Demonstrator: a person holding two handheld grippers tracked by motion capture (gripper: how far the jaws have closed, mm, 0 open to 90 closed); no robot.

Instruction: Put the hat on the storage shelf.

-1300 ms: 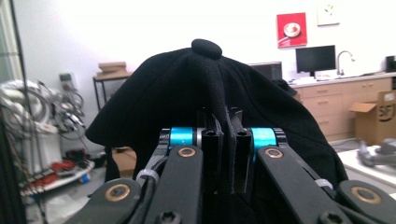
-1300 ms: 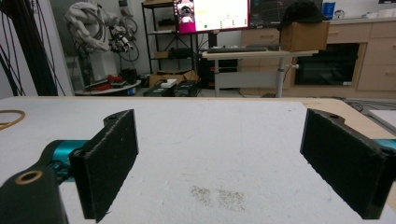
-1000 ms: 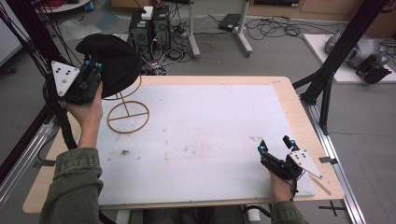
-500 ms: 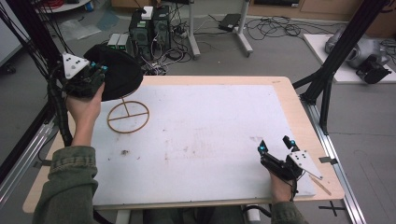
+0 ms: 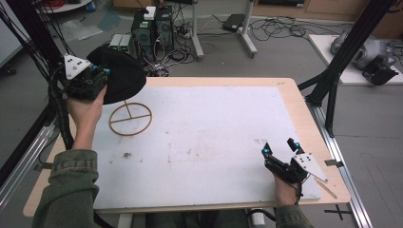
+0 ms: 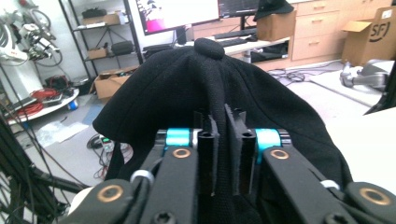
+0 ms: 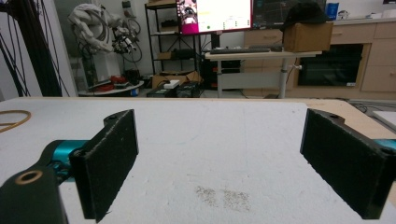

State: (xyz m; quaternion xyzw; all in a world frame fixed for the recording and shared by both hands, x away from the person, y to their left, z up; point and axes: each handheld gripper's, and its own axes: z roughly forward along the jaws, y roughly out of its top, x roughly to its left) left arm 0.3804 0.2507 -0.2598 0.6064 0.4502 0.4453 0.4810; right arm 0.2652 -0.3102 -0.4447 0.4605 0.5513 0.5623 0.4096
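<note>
White table (image 5: 214, 128), left gripper (image 6: 223, 140) pinching black cap (image 6: 196, 84), "SF" box (image 6: 373, 35)

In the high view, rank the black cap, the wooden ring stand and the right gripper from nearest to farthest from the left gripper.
1. Black fabric cap: pinched in the left gripper, at the table's far left corner.
2. Round wooden ring stand: on the table just below the cap, on the left.
3. Right gripper: resting open near the table's near right edge.
</note>
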